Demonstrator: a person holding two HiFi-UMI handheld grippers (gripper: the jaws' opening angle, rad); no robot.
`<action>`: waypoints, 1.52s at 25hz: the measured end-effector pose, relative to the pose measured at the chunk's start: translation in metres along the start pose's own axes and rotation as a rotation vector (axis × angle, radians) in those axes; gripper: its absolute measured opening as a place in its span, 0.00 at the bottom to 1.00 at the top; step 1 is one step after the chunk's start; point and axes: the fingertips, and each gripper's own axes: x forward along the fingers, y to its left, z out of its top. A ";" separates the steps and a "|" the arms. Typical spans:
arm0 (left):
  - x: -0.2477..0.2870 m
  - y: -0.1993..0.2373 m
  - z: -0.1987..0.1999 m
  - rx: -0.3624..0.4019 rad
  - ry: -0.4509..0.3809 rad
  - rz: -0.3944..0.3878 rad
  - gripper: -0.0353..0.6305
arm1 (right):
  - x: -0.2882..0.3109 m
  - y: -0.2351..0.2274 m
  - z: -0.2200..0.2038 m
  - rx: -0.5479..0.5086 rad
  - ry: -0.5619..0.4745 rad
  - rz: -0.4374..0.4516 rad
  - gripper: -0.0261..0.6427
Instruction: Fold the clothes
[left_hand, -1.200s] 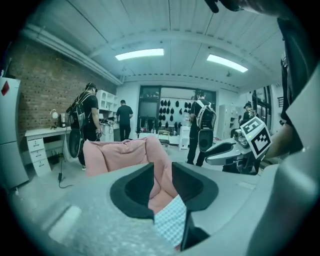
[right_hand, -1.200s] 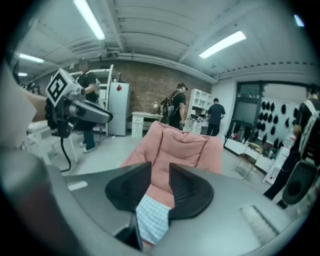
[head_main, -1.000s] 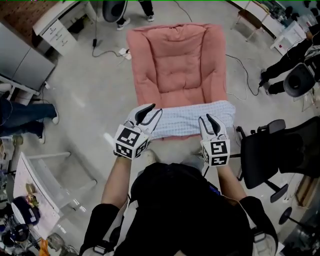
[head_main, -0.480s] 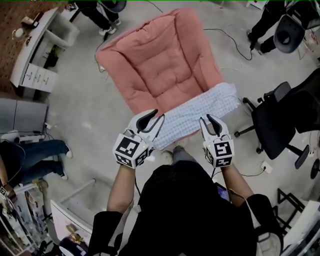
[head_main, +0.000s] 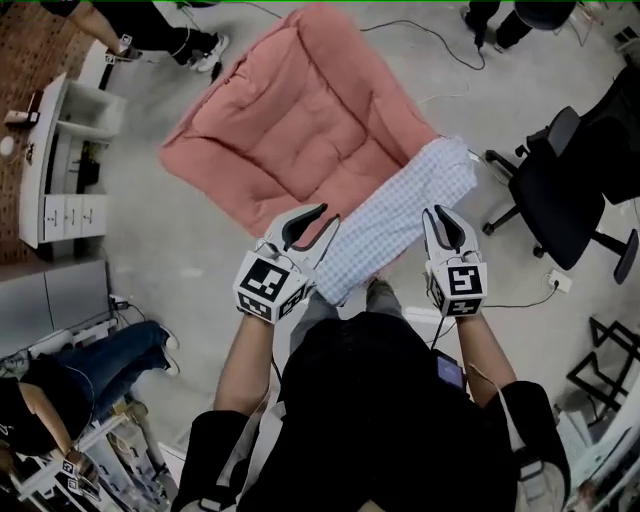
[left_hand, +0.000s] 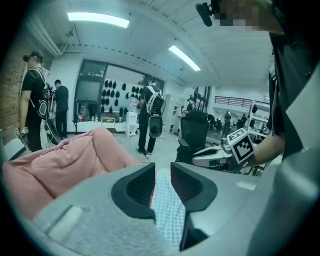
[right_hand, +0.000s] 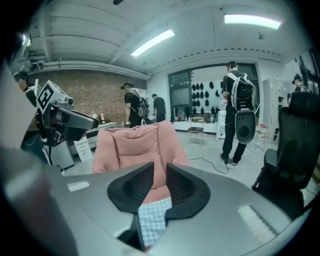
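Note:
A blue-and-white checked cloth (head_main: 400, 215), folded into a long strip, lies along the front edge of a pink cushion seat (head_main: 300, 120). My left gripper (head_main: 330, 214) hovers at the strip's near end. Its jaws stand a narrow gap apart, and the cloth (left_hand: 167, 210) shows below through that gap. My right gripper (head_main: 438, 212) is just right of the strip's middle. Its jaws have just been closing, and a slit remains. The pink cushion (right_hand: 135, 145) shows between the tips and the cloth (right_hand: 152, 220) under the jaw bases. Nothing looks pinched.
A black office chair (head_main: 560, 190) stands right of the cushion. White drawers and a desk (head_main: 60, 160) stand at the left. A cable (head_main: 430, 30) runs over the floor beyond. Someone in jeans (head_main: 110, 360) is at the lower left, and people with backpacks (right_hand: 240, 115) stand further off.
The view has swung round, so the cushion and cloth now lie on a slant. Both grippers have moved along with the person; the cloth stays on the cushion's front edge.

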 end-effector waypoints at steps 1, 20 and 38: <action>0.005 0.003 -0.002 0.005 0.005 -0.031 0.21 | -0.002 -0.003 -0.003 0.000 0.005 -0.035 0.17; 0.069 0.014 -0.056 0.171 0.190 -0.603 0.22 | -0.045 0.071 -0.071 0.386 -0.005 -0.599 0.18; 0.231 0.027 -0.256 0.008 0.534 -0.524 0.38 | 0.046 -0.031 -0.289 0.726 0.153 -0.477 0.24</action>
